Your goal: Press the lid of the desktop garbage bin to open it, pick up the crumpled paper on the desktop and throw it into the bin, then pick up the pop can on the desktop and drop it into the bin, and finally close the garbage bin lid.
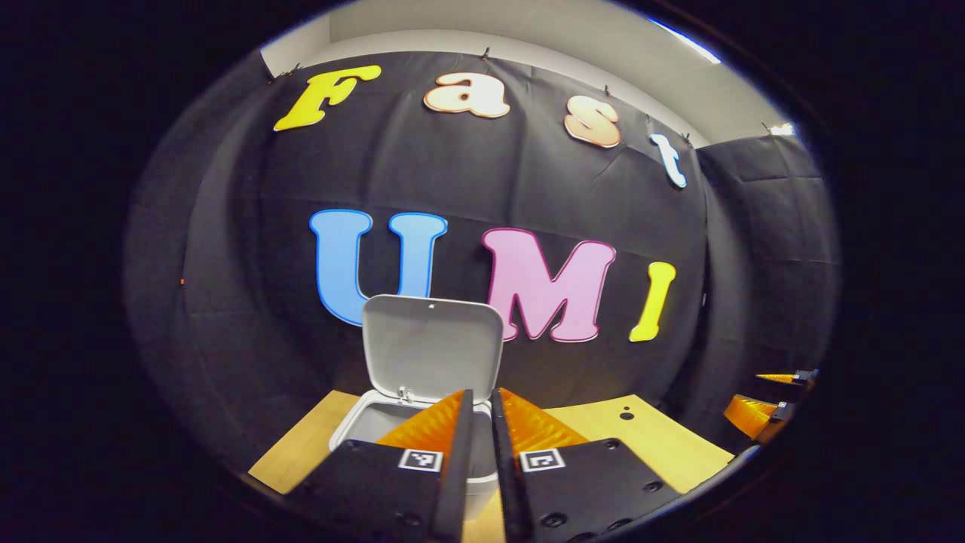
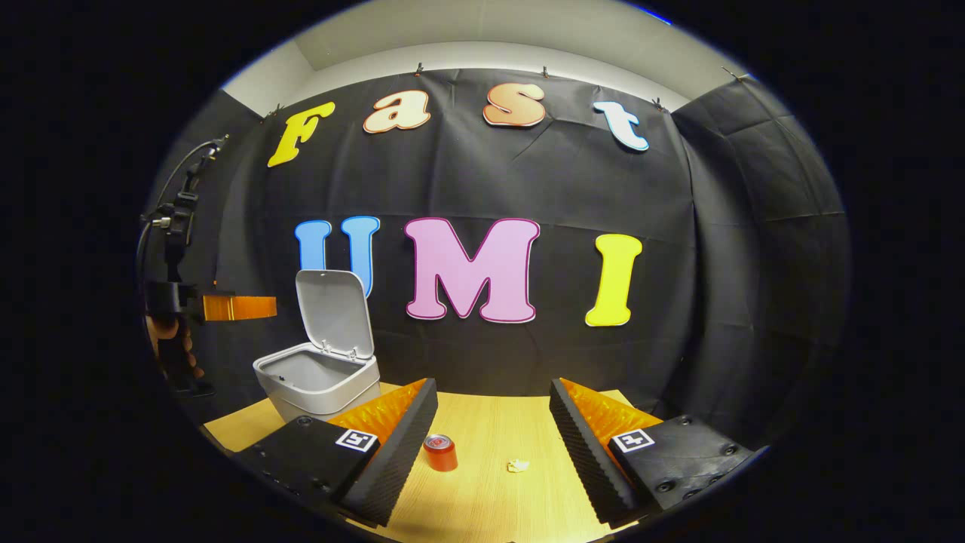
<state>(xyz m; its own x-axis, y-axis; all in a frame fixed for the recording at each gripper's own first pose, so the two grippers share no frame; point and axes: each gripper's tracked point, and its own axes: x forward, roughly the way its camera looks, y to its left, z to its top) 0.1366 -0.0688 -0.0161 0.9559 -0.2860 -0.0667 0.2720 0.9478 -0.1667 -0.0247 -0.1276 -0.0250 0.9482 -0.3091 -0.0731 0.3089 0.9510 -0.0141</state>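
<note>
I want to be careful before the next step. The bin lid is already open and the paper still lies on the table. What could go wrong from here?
1. The crumpled paper is small and flat; the open right gripper could close over it and miss.
2. The pop can stands close beside the paper, so a finger might knock it over.
3. The left gripper, shut, hovers near the bin; bumping the upright lid could perhaps drop it closed.

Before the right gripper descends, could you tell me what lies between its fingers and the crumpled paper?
Nothing: in the right gripper view, only bare desktop separates the right gripper from the crumpled paper.
</note>
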